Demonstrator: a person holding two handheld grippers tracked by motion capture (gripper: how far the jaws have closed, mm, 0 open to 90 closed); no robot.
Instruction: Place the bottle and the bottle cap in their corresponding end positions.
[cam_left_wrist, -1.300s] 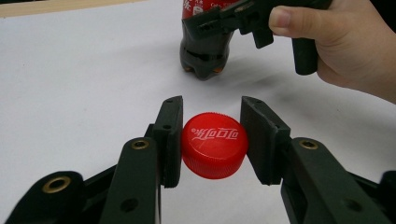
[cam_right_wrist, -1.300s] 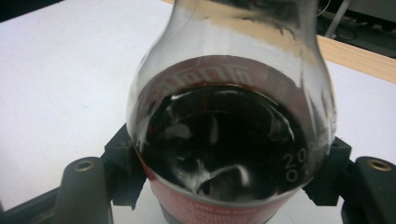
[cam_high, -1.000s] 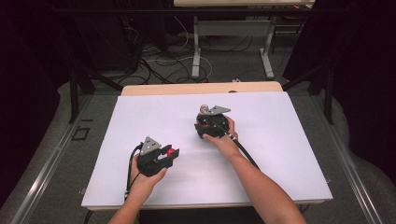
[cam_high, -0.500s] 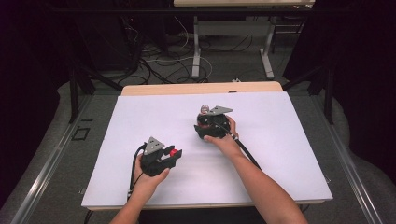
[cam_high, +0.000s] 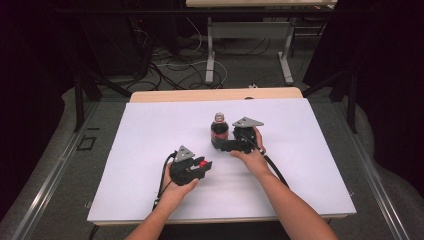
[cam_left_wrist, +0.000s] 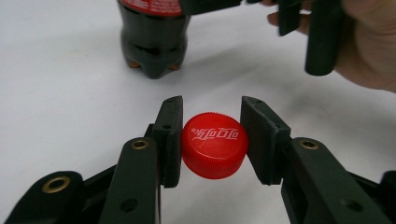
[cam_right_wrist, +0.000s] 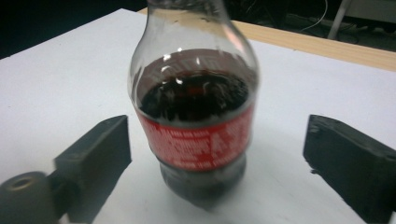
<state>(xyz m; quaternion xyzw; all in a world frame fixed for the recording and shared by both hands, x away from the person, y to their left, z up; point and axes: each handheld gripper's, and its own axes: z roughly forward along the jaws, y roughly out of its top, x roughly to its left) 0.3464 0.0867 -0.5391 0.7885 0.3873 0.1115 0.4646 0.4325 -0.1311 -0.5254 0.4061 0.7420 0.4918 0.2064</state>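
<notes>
Ribbed red cap (cam_left_wrist: 214, 145) sits pinched in the left gripper (cam_left_wrist: 212, 140); right gripper (cam_right_wrist: 215, 154) gapes wide around the glossy cola bottle (cam_right_wrist: 196, 116), not touching.

A lab, apparently: a white-topped table (cam_high: 150, 150) on grey carpet (cam_high: 65, 165), loose cables (cam_high: 170, 65) and dark curtains (cam_high: 385, 75) behind.

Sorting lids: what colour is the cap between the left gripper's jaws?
Red cap, white lettering; left gripper view.
</notes>
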